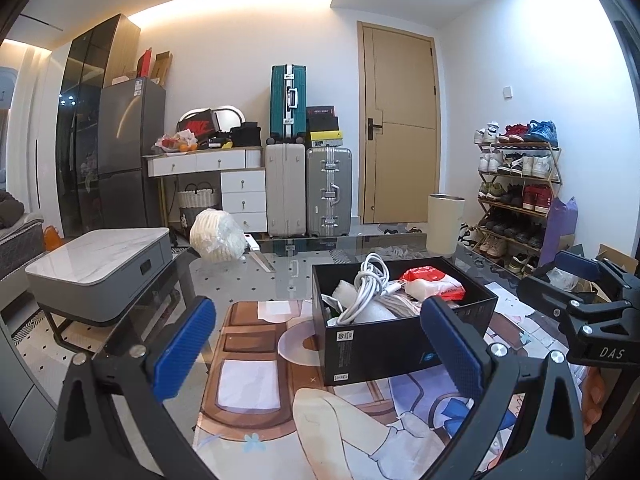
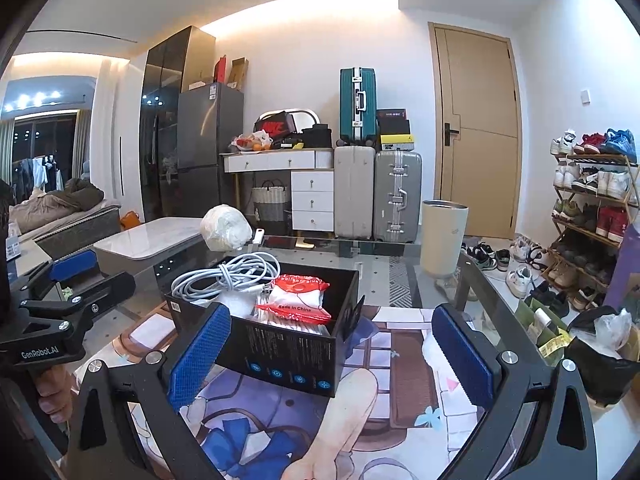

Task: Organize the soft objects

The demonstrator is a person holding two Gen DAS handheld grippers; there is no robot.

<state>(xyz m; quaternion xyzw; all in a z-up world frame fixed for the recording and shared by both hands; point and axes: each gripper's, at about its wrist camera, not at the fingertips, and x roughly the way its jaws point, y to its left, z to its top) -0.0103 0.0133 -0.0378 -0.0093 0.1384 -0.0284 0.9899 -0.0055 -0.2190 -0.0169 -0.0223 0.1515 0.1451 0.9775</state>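
A black box [image 1: 384, 344] [image 2: 288, 356] stands on the printed mat [image 1: 256, 392] [image 2: 392, 384] on a glass table. Inside lie a coiled white cable [image 1: 370, 284] [image 2: 224, 276], a red and white packet [image 1: 432, 284] [image 2: 298, 300] and white foam wrap [image 1: 372, 312]. My left gripper [image 1: 320, 344] is open, just before the box's left front corner, holding nothing. My right gripper [image 2: 332, 356] is open too, its left pad [image 2: 198, 356] over the box's near corner. Each gripper shows in the other's view: the right gripper [image 1: 580, 292], the left gripper [image 2: 68, 284].
A cream cup [image 1: 445, 222] [image 2: 442, 236] stands on the table's far edge. A white wrapped bundle [image 1: 218, 236] [image 2: 226, 227] lies at the far left. A low grey table [image 1: 100, 268] is to the left, a black bag [image 2: 600, 348] and shoe rack [image 2: 592, 216] to the right.
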